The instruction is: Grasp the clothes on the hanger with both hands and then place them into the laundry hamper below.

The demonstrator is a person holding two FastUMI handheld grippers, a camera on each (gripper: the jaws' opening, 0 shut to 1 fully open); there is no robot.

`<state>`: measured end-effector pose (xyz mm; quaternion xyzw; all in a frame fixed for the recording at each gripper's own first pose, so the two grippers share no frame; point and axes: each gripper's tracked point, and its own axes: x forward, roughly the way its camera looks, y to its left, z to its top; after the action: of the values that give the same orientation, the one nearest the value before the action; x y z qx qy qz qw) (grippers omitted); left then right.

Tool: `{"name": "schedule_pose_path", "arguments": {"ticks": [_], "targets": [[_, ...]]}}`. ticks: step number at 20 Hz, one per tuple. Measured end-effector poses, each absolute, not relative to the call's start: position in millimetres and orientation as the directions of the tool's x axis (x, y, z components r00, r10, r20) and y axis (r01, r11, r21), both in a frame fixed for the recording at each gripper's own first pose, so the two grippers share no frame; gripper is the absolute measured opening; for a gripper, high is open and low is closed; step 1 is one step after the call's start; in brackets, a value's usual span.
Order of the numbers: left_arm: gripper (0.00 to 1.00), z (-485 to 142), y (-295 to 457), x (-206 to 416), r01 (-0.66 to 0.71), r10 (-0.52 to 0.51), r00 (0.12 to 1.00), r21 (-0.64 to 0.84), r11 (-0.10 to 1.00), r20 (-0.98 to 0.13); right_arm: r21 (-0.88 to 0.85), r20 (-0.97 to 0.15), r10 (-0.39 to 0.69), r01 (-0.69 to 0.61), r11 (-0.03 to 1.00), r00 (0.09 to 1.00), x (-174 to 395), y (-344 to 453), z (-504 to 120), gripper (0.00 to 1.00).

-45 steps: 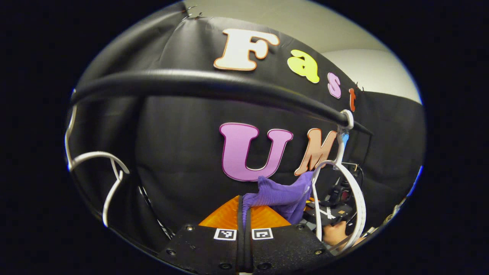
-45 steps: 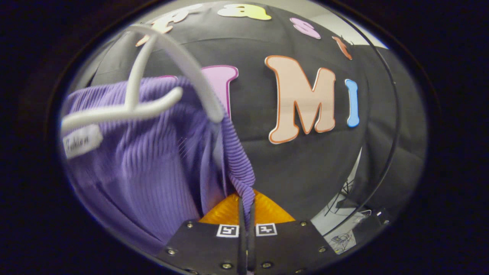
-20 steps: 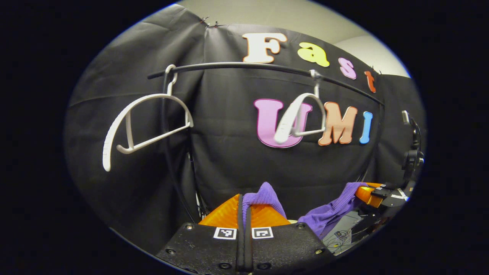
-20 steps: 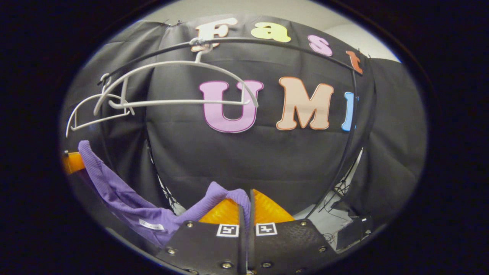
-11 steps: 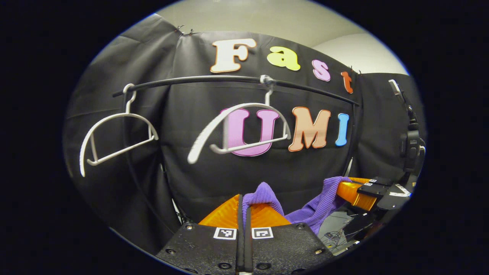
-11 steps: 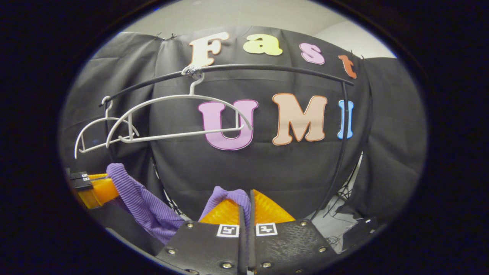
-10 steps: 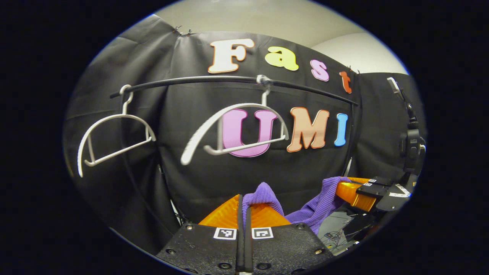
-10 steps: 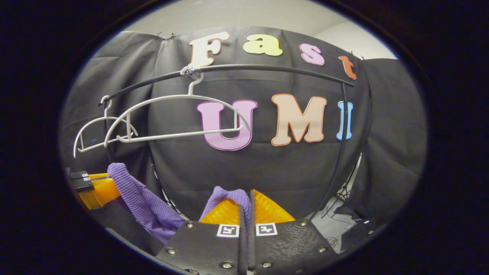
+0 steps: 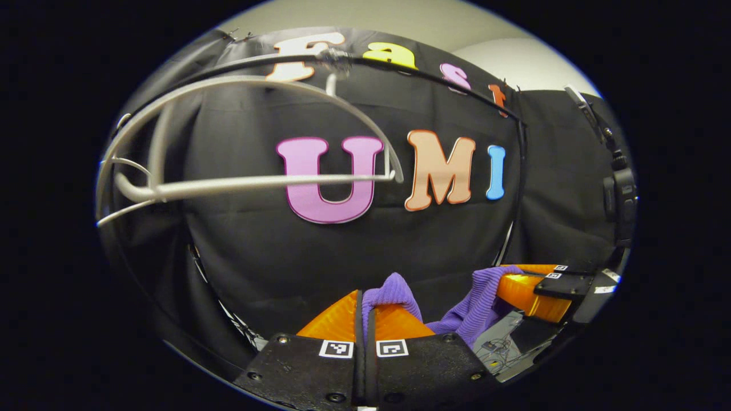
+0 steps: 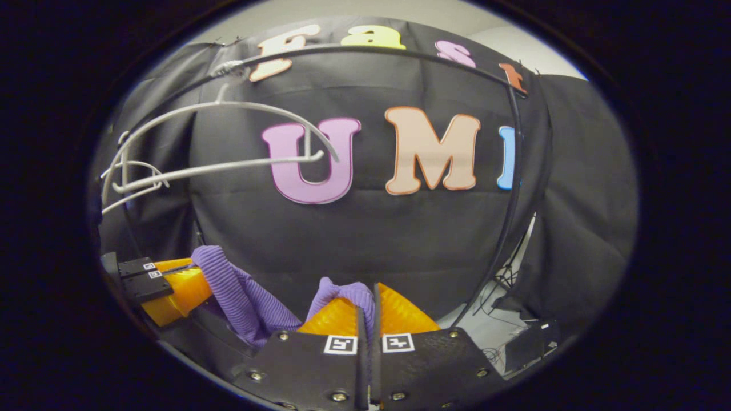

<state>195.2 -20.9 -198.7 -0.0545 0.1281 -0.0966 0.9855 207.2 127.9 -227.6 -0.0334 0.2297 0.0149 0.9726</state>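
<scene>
I have the garment (image 9: 394, 288) pinched in both tools. The left gripper (image 9: 364, 311) has its jaws pressed together with a purple fold bunched up between them, and the right gripper (image 10: 368, 311) is closed the same way on another fold (image 10: 342, 294) of the same cloth. From the left gripper view, the right gripper (image 9: 528, 288) sits off to my right at about the same height, and the cloth sags between the 2 holds. So the garment's long axis runs side to side, hand to hand. In the right gripper view the left gripper (image 10: 171, 288) mirrors this, with a purple band (image 10: 240, 297) dropping from it toward my own fingers.

The hanger (image 9: 245, 182) is bare and hangs from the rail (image 9: 434, 77) above and ahead of both grippers, well apart from the cloth. A 2nd hanger (image 10: 128, 171) hangs farther left on the rail.

The move now turns on going down, and that is where I am blind. Both cameras look forward and slightly up, so the hamper is somewhere below my field and I cannot place it. Most of the garment also hangs below the gripper bodies, out of sight, so I cannot judge how low its hem reaches. Neither hand looks nearer to the drop; I judge they should lower together.
</scene>
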Motion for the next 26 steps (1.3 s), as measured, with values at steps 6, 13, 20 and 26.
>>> {"name": "schedule_pose_path", "arguments": {"ticks": [6, 13, 20, 26], "targets": [[0.01, -285.3, -47.2, 237.0, 0.178, -0.215, 0.910, -0.135, 0.975, -0.354, -0.054, -0.586, -0.003, -0.035, 0.998, 0.810, 224.7, 107.6, -330.4, 0.07], [0.01, -399.1, -48.3, 254.5, 0.134, -0.176, 0.840, -0.118, 0.984, -0.513, -0.057, -0.719, -0.017, -0.034, 0.998, 0.695, 225.4, 112.1, -446.6, 0.02], [0.01, -502.3, -47.2, 258.4, 0.114, -0.138, 0.764, -0.079, 0.990, -0.630, -0.077, -0.820, -0.071, 0.014, 0.997, 0.568, 199.5, 102.6, -552.3, 0.02], [0.09, -538.7, -59.4, 236.8, 0.096, -0.182, 0.701, -0.162, 0.982, -0.690, -0.053, -0.856, -0.061, 0.032, 0.998, 0.514, 189.4, 92.8, -584.7, 0.07]]}}
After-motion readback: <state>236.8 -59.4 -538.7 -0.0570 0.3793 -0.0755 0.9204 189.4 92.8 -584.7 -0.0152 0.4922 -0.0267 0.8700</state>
